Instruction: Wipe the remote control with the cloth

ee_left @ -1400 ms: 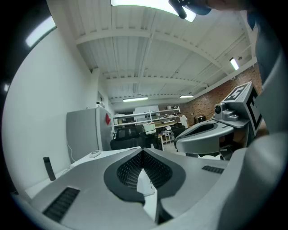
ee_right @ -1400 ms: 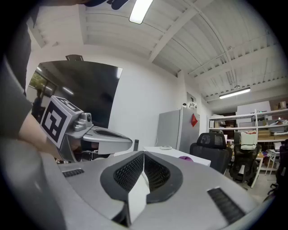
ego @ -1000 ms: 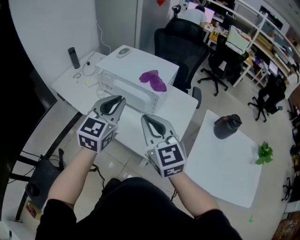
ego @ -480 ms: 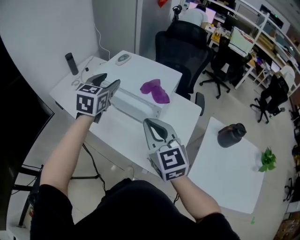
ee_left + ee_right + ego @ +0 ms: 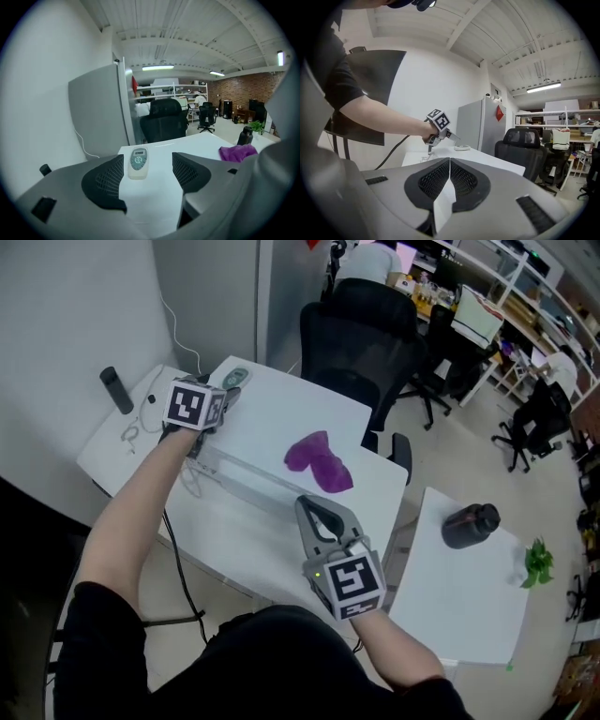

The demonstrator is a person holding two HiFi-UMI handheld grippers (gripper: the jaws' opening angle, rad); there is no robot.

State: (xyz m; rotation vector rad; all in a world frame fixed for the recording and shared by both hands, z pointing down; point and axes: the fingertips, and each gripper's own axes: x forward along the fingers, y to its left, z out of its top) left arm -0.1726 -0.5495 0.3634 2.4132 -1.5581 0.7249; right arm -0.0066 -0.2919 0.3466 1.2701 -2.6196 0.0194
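The white remote control lies at the far corner of a raised white box on the table. My left gripper points at it from just short of it. Its jaws are opening, spread wide to either side of the remote's near end, and the pads touch nothing. A crumpled purple cloth lies on the box to the right. My right gripper hovers over the table's near edge, shut and empty.
A black cylinder and cables lie on the low table at the left. A black office chair stands behind the box. The white table on the right holds a black bottle and a green plant.
My left gripper has travelled away and to the left, up to the remote, and its jaws have gone from shut to wide. The right gripper has stayed shut near the front edge.
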